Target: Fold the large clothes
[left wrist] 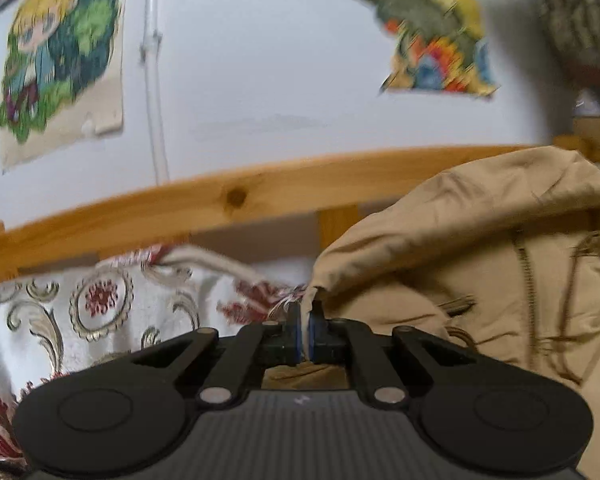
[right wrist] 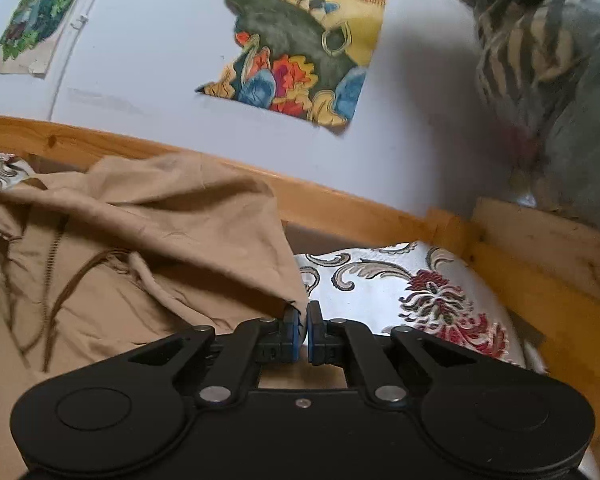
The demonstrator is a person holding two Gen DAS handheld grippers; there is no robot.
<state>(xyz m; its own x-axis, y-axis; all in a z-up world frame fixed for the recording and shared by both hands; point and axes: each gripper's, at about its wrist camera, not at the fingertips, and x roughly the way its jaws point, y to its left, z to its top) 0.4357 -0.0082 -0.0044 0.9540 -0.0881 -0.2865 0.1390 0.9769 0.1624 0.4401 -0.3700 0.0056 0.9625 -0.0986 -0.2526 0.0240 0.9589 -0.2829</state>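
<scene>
With both the left gripper (left wrist: 305, 322) and right gripper (right wrist: 303, 320) clamped on corners of the tan jacket (right wrist: 148, 216) over the bed (right wrist: 400, 280), folding has begun; next, carry both corners across evenly.

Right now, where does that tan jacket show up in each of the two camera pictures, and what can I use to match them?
Left wrist view: the tan jacket fills the right half, its edge pinched in the left hand-held gripper.
Right wrist view: the tan jacket fills the left half, its corner pinched in the right hand-held gripper.
Shared landmark: the wooden bed rail running behind the jacket, below the white wall.
</scene>
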